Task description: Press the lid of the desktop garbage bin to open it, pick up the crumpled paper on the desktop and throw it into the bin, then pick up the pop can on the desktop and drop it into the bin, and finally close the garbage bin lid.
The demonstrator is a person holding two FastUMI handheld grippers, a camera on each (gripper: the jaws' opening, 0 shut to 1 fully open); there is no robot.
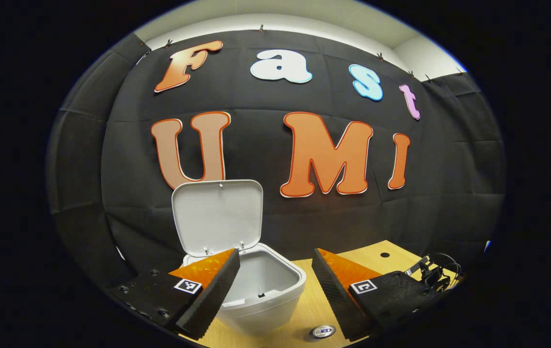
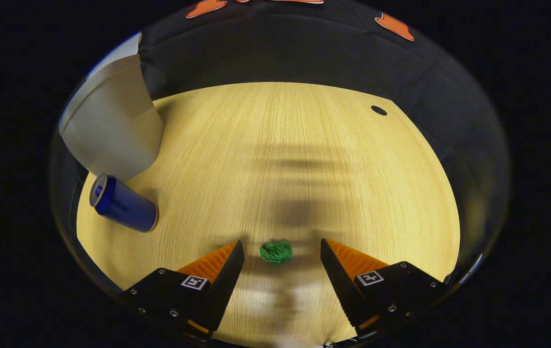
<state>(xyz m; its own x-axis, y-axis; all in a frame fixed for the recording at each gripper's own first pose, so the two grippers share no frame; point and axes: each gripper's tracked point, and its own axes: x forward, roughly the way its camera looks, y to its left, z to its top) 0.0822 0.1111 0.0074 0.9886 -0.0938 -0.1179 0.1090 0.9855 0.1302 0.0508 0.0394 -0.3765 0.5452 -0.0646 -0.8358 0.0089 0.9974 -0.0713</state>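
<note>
a pale wooden desktop (image 2: 294, 145) with fine grain was seen under both grippers, backed by the black cloth wall (image 1: 449, 183) of the booth; a strip of white room wall (image 1: 304, 14) showed above the cloth. a small dark round hole (image 2: 378, 110) was set in the desktop near its far right corner.

in the left gripper view the white garbage bin (image 1: 265, 295) was seen from the front, its lid (image 1: 217, 215) raised upright on its hinges and the hollow interior exposed. the silver top of the pop can (image 1: 322, 331) was seen low on the desktop, just right of the bin. a dark clamp with wires (image 1: 433, 273) was seen at the right edge of the desktop.

in the right gripper view the bin was seen from the side at far left, and the blue pop can lay on its side just beside the bin's base. the green crumpled paper (image 2: 275, 252) lay on the desktop, well apart from the can.

the left gripper (image 1: 275, 270) was held spread wide, nothing between its fingers, the bin lying beyond its left finger. the right gripper (image 2: 282, 258) was likewise spread wide, the crumpled paper sitting between its fingertips and touched by neither.
</note>
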